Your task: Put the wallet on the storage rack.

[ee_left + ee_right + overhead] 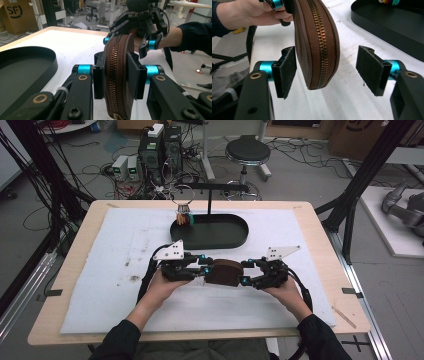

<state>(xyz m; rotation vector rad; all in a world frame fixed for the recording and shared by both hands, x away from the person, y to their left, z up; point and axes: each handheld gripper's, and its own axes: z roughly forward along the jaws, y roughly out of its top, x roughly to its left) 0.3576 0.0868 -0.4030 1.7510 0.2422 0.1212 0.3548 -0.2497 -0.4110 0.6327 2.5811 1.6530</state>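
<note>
A brown round zip pouch (223,272) hangs a little above the white mat, between the two grippers. My left gripper (202,269) is shut on it: in the left gripper view both pads (136,75) press the pouch's (117,75) sides, with the brass zip facing the camera. My right gripper (247,272) stands open at the pouch's other end. In the right gripper view the pouch (317,45) hangs between the pads; the left pad (287,70) is close to it and the right pad (369,70) is well apart. The right gripper (147,27) also appears beyond the pouch in the left gripper view.
A black oval tray (235,240) lies on the white mat (125,270) behind the grippers, with a thin black post (209,202) rising from it. A ring of coloured items (184,215) hangs at the tray's left end. The wooden table edge (200,336) runs near the person.
</note>
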